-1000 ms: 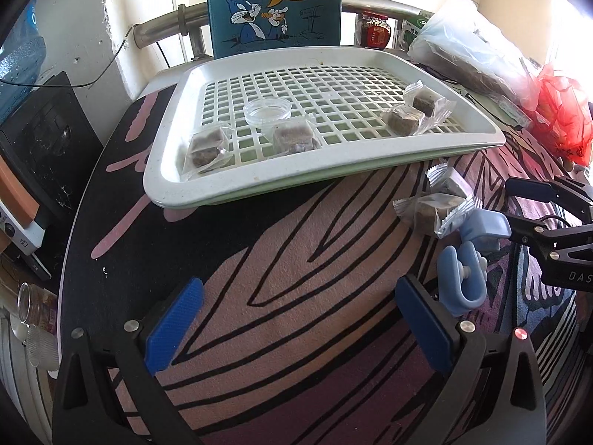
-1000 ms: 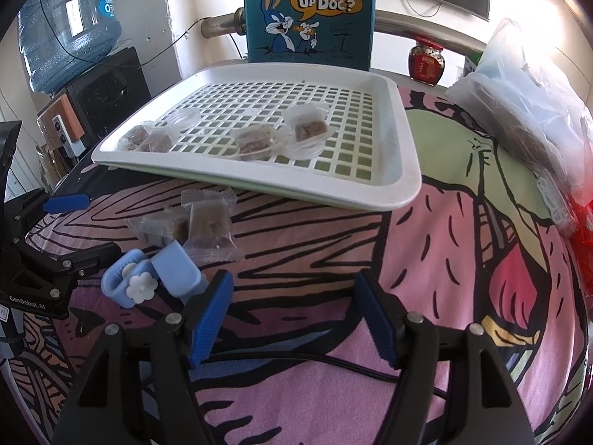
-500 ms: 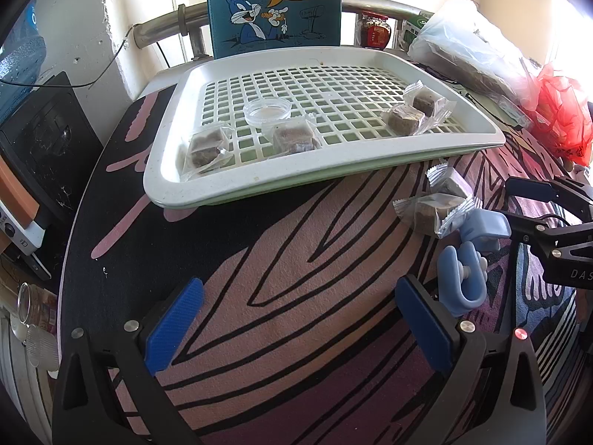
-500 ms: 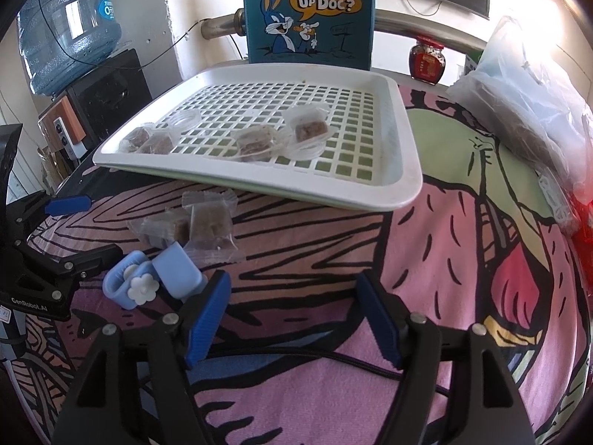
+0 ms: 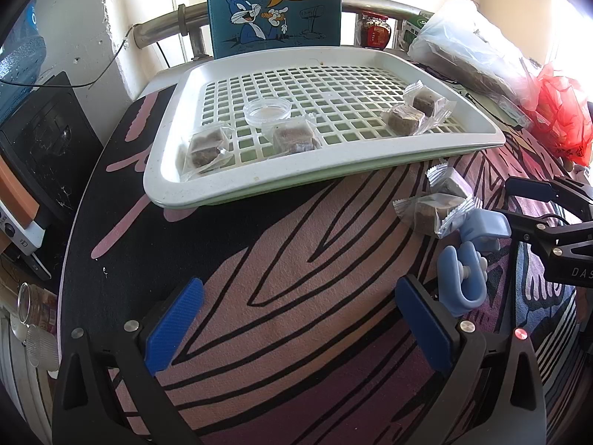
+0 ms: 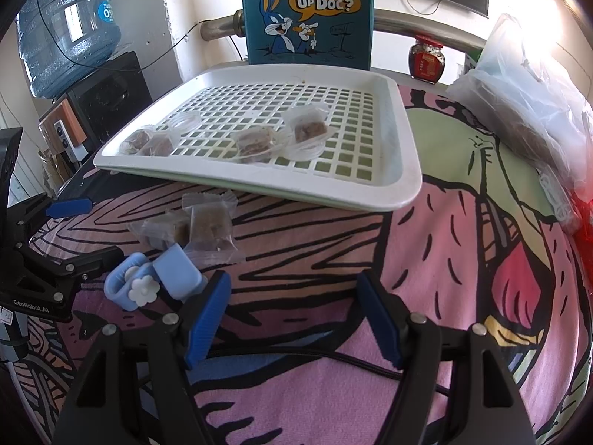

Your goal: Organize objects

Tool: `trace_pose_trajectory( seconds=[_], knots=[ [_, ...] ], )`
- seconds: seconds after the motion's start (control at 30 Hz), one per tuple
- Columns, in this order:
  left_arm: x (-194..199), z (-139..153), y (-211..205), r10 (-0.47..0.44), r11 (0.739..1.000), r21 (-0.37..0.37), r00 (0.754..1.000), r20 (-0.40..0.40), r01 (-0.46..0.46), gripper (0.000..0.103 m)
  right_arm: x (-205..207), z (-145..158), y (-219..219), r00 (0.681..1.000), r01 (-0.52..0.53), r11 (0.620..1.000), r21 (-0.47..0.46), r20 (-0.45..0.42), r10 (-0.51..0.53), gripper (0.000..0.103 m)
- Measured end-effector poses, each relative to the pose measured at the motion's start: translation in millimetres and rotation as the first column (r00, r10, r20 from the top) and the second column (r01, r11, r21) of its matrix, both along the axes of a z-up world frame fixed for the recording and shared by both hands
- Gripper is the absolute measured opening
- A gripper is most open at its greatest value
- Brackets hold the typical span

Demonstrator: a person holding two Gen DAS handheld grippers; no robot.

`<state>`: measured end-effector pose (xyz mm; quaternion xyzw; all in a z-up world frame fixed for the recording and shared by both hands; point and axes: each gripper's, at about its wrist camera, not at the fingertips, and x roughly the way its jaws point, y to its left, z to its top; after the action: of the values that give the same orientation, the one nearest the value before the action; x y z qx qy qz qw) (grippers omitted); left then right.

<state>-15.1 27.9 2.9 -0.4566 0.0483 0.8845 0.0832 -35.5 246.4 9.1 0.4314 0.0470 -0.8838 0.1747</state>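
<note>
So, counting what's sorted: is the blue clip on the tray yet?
No, the blue clip lies on the patterned cloth, off the tray.

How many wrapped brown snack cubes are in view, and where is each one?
6, perhaps more hidden. On the white tray: front-left, centre, two at right. On the cloth before the tray: two.

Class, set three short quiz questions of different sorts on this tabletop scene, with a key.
1. How many wrapped brown blocks lie in the white tray?
2. True or false: the left gripper holds a block.
3. The blue clip lies: A in the tray, B on the cloth, C between the jaws.

Key
1. Four; one is.
2. False; it is open and holds nothing.
3. B.
</note>
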Motion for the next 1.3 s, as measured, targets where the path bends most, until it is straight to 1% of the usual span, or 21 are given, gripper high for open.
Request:
trace_pose_trajectory(
  seconds=[0.4,0.7,1.2,1.23,1.3],
  knots=[
    [0.2,-0.3,0.3,0.0,1.0,0.0,1.0,0.0,0.0,0.103,-0.4,0.7,3.2,1.0,0.0,1.0,-0.025,0.004,0.0,0.071],
    [0.3,-0.4,0.5,0.0,1.0,0.0,1.0,0.0,0.0,0.103,-0.5,1.1,3.4,1.0,-0.001,1.0,-0.027,0.004,0.001,0.071],
    [0.6,-1.2,0.7,0.005,1.0,0.001,1.0,-0.001,-0.005,0.103,-2.0,1.7,12.9,1.0,0.003,0.995,-0.102,0.016,-0.002,0.071],
    [0.3,-1.1,0.3,0.008,1.0,0.002,1.0,-0.001,-0.008,0.103,-2.0,1.6,12.6,1.0,0.002,0.995,-0.102,0.017,0.0,0.072],
    [0.2,-1.4,2.0,0.02,1.0,0.0,1.0,-0.001,-0.02,0.103,-2.2,1.4,10.4,1.0,-0.011,0.995,-0.104,0.02,0.013,0.077]
  ],
)
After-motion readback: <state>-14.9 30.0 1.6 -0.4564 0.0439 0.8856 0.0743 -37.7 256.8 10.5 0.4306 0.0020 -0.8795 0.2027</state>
